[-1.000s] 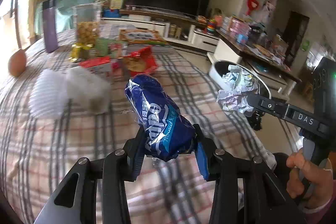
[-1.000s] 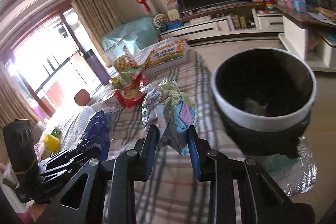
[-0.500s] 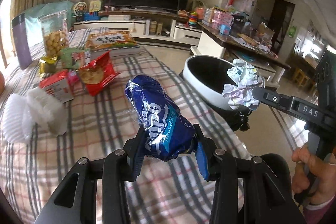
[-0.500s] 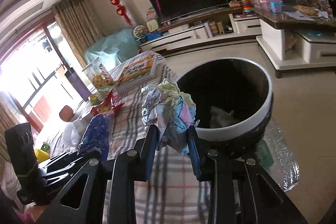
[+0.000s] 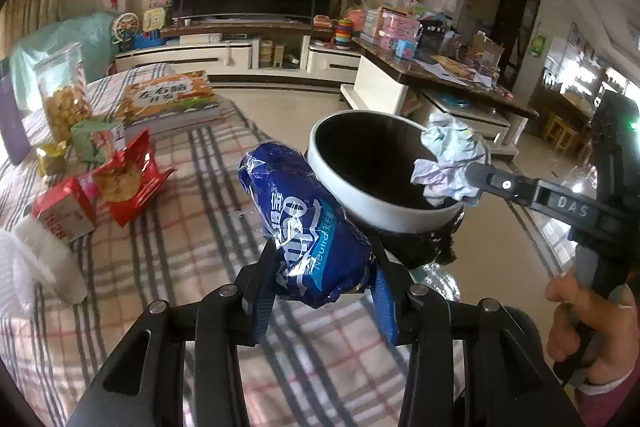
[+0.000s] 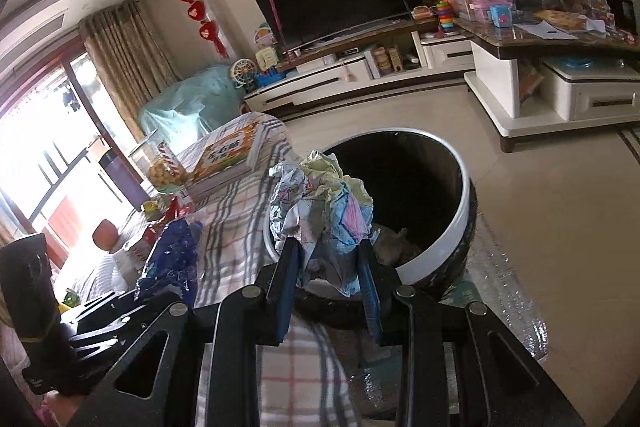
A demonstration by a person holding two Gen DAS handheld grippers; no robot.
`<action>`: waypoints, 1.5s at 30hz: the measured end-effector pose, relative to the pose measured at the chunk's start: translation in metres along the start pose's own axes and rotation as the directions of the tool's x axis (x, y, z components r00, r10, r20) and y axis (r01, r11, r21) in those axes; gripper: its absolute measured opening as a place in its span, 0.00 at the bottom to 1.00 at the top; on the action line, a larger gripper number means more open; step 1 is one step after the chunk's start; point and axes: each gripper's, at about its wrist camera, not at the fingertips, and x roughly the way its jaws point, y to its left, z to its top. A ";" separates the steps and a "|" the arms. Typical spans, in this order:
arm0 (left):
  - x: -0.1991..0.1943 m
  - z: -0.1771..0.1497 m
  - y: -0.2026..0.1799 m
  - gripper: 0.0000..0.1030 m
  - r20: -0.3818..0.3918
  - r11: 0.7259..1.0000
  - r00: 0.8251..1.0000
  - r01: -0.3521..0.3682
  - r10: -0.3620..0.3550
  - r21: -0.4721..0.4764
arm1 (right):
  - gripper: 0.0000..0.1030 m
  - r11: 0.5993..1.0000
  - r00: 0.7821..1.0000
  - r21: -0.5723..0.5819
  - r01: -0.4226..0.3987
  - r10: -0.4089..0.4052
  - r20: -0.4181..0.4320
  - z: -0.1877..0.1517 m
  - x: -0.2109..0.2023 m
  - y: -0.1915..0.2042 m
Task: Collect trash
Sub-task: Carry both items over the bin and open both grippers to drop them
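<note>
Right wrist: claw clamped on crumpled paper, bin just ahead; light, soft, squeezable anywhere.

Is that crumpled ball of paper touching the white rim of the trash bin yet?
Cannot tell. In both wrist views the crumpled paper, pinched in the right gripper, overlaps the trash bin rim, with no clear gap or contact visible.

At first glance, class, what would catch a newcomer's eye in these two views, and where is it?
The shiny blue packet, clamped in the left gripper over the checked tablecloth. Next, the crumpled paper ball in the right gripper, hanging over the white-rimmed bin beside the table.
</note>
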 end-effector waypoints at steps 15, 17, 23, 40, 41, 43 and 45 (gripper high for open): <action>0.034 0.034 -0.020 0.40 0.001 0.997 0.999 0.039 -0.039 0.064 | 0.29 0.999 0.999 0.014 0.035 -0.035 -0.001 0.022 0.011 -0.019; 0.038 0.038 -0.022 0.40 -0.001 0.997 0.999 0.043 -0.043 0.070 | 0.29 0.999 0.999 0.012 0.038 -0.038 -0.007 0.024 0.014 -0.020; 0.052 0.046 -0.028 0.40 -0.015 0.994 0.998 0.066 -0.065 0.082 | 0.29 0.999 0.999 0.016 0.048 -0.047 -0.021 0.028 0.020 -0.024; 0.087 0.063 -0.037 0.43 -0.050 0.990 0.992 0.121 -0.117 0.078 | 0.32 0.997 0.996 0.037 0.073 -0.071 -0.061 0.035 0.039 -0.034; 0.086 0.063 -0.038 0.46 -0.050 0.990 0.992 0.122 -0.119 0.075 | 0.32 0.997 0.995 0.039 0.073 -0.070 -0.064 0.036 0.039 -0.035; 0.088 0.063 -0.039 0.48 -0.049 0.989 0.991 0.128 -0.125 0.071 | 0.34 0.996 0.995 0.044 0.072 -0.069 -0.071 0.037 0.042 -0.038; 0.089 0.063 -0.039 0.53 -0.049 0.990 0.991 0.127 -0.124 0.066 | 0.39 0.996 0.995 0.055 0.074 -0.070 -0.073 0.037 0.043 -0.040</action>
